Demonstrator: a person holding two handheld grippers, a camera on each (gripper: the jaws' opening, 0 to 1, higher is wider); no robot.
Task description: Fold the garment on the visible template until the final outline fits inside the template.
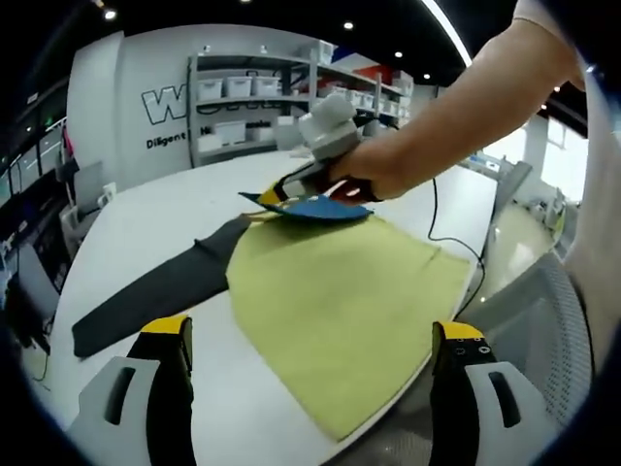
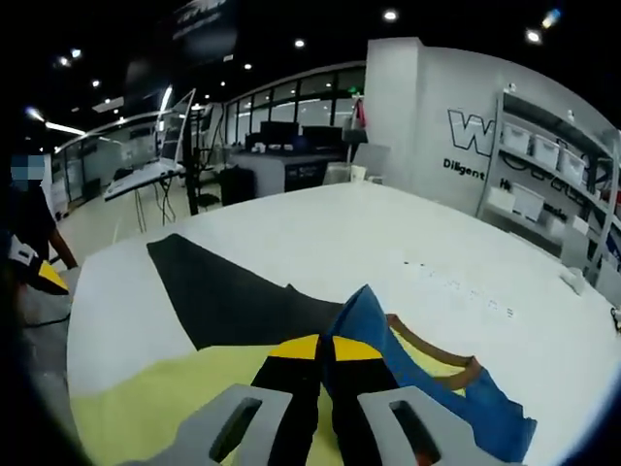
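The garment (image 1: 340,291), yellow-green with a blue inner face, lies flat on the white surface (image 1: 146,209), across a dark template (image 1: 155,286) that runs out to the left. The right claw (image 2: 325,374) is clamped on the garment's far edge, blue cloth (image 2: 427,383) and a brown trim bunched between its closed jaws; in the left gripper view it sits at the far side, a hand (image 1: 364,175) behind it. The left claw (image 1: 310,364) stands wide and empty at the near edge, above the cloth. Judged, the fold travels from far to near, towards the left claw, across the garment's long axis.
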